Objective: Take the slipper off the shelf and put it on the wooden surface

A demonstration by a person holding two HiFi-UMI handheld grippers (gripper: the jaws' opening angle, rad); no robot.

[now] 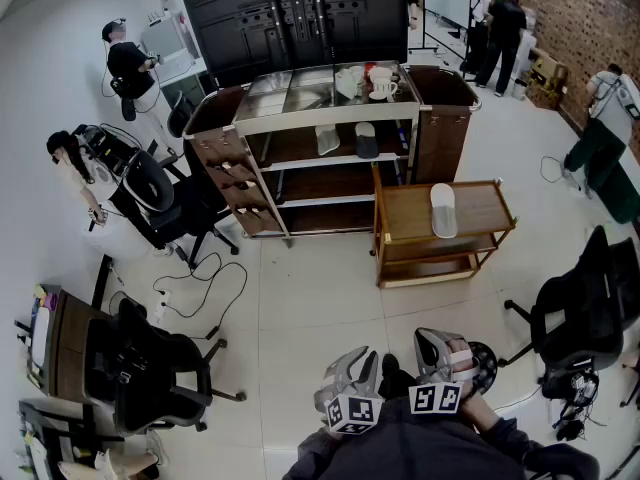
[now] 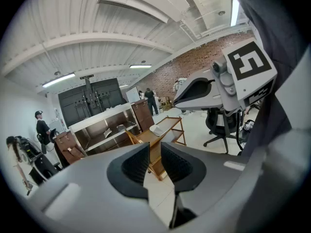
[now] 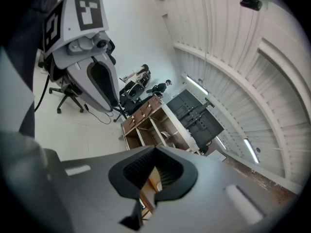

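Pale grey slipper [image 1: 327, 140] and dark grey slipper [image 1: 367, 140] are seen, in the head view, side by side on the brown, white-framed shelf unit [image 1: 300, 159]. A white slipper [image 1: 443, 210] already lies on the low wooden trolley [image 1: 490, 208]. The left gripper [image 1: 358, 360] and right gripper [image 1: 432, 340] are held well apart from the shelf. In the left gripper view, the jaws are seen slightly apart, with nothing between them. In the right gripper view, the jaws are pressed together, empty. One gripper is best opened wide before the shelf is reached, and a slipper taken across its width.
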